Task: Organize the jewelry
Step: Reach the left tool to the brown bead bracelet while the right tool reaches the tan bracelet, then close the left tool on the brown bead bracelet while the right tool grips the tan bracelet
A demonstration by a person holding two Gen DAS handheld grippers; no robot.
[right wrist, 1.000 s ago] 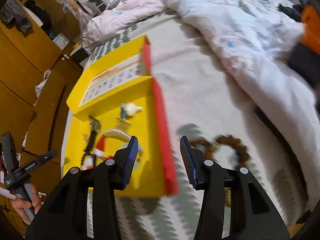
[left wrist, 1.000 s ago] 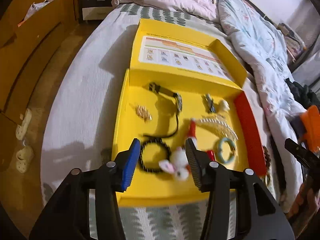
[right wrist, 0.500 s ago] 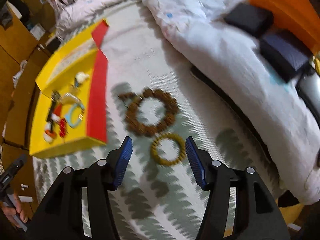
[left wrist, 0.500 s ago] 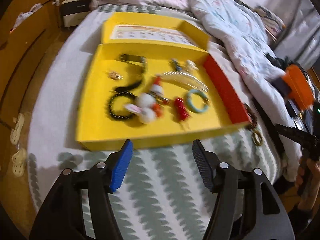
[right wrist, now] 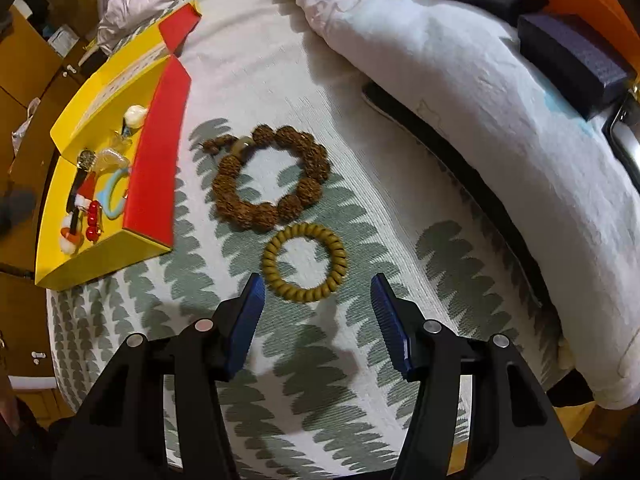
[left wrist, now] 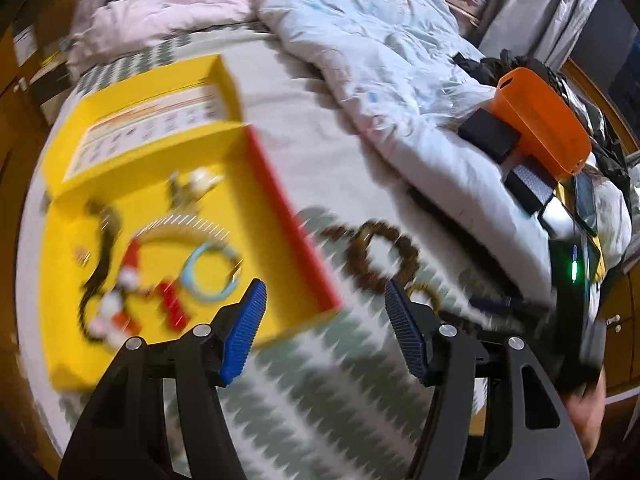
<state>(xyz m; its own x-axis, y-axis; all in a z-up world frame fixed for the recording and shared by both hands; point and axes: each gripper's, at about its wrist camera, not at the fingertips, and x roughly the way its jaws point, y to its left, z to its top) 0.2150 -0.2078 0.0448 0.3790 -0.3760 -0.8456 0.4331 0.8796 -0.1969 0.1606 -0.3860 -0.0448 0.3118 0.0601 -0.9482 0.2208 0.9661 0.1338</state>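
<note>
- Yellow bracelet (right wrist: 304,268): a ring of flat ochre beads, laid flat on the bedspread (right wrist: 248,64); seen at the centre of the right wrist view, just ahead of the right gripper's fingertips and apart from them.
- Brown bracelet (right wrist: 272,178): large knobbly beads with a short tail of small beads at its 10 o'clock; placed at 11 o'clock from the yellow bracelet, just beside it, whether touching cannot be told. Also seen, blurred, in the left wrist view (left wrist: 384,256).
- Yellow box (right wrist: 100,256): an open tray with a red side wall, set on the bedspread at 9 o'clock from the bracelets, apart from them. Contents noted: a light-blue ring (right wrist: 112,196), red beads (right wrist: 93,220), a red-and-white trinket, a black strap, a white piece; finer detail is not resolved.
- Right gripper (right wrist: 318,316): blue pads held apart, nothing between them; its jaws have just been opening.
- Left gripper (left wrist: 324,328): jaws spread and empty, just opened wider; held above the box's near corner, the view smeared by motion.
- Quilt (right wrist: 500,128): pale, bunched at 2 o'clock from the bracelets, with dark flat cases (right wrist: 568,64) on top.
- Bedspread: white with grey-green leaf marks.
</note>
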